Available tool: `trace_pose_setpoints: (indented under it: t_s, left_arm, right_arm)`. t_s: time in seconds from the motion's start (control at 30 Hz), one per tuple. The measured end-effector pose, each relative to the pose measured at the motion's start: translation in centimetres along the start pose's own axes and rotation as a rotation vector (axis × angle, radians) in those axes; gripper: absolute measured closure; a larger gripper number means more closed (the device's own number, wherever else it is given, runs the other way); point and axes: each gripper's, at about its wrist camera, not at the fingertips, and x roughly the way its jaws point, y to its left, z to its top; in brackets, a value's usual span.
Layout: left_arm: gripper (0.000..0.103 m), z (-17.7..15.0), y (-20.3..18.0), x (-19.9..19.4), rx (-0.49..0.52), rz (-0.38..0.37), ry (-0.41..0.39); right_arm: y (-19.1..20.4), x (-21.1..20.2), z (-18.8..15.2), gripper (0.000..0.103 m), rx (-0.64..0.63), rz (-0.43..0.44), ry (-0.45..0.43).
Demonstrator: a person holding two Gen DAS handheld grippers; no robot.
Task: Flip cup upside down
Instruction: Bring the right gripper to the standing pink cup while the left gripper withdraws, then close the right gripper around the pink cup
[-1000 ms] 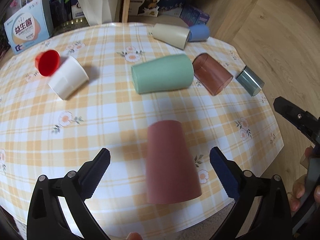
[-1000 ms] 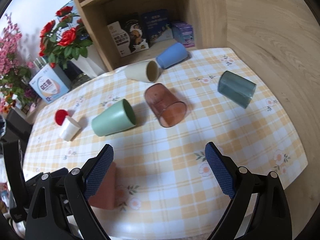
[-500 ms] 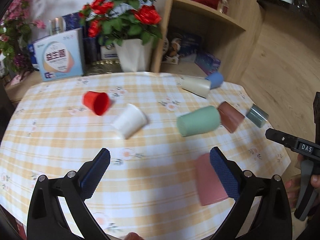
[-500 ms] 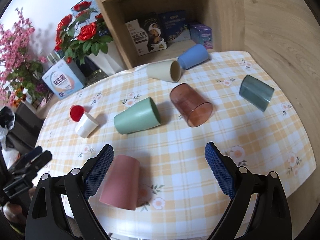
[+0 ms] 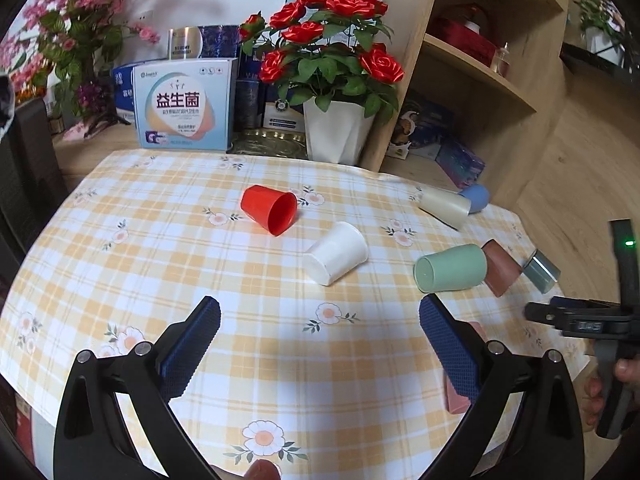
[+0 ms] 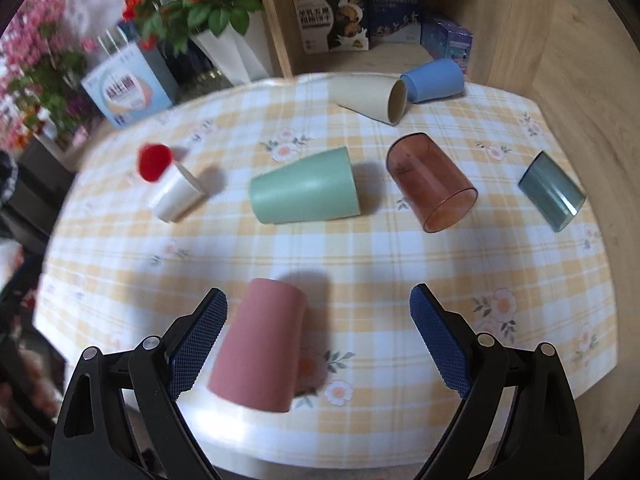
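I've pulled my left gripper (image 5: pixel 320 344) back, released and empty; the matte pink plastic cup (image 6: pixel 260 344) stands mouth-down near the desk (image 6: pixel 400 256) edge, flipped. My right gripper (image 6: pixel 319 336) hangs wide.

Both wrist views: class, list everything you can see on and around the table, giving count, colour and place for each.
pink cup: 1, dusty pink, mouth-down at near table edge
green cup: 1, mint, on its side, centre
brown cup: 1, clear brown, on its side, right of green
grey cup: 1, grey-teal, far right
cream cup: 1, back
blue cup: 1, beside cream
white cup: 1, on its side
red cup: 1, behind white
rose pot: 1, red blooms, behind table
left gripper: open
right gripper: open
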Motion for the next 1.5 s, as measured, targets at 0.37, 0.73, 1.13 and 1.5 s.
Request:
trace_pose_setpoints:
  t_s: [0.37,0.73,1.13,1.5]
  left_arm:
    - [0.006,-1.2,1.9,1.4,-0.004,0.079,0.057]
    - [0.006,-1.2,3.2,1.4,-0.051,0.08,0.052]
    - [0.006,-1.6,2.6,1.7,-0.041,0.069,0.07]
    - [0.006,-1.6,2.0,1.4,-0.035,0.067,0.068]
  right_arm:
    - [1.1,6.6,1.3,0.013,0.043,0.059,0.188]
    - [2.5,9.9,1.5,0.014,0.096,0.069,0.3]
    - [2.6,10.8,1.0,0.014,0.115,0.09,0.302]
    - [2.5,11.3,0.2,0.048,0.121,0.123,0.306]
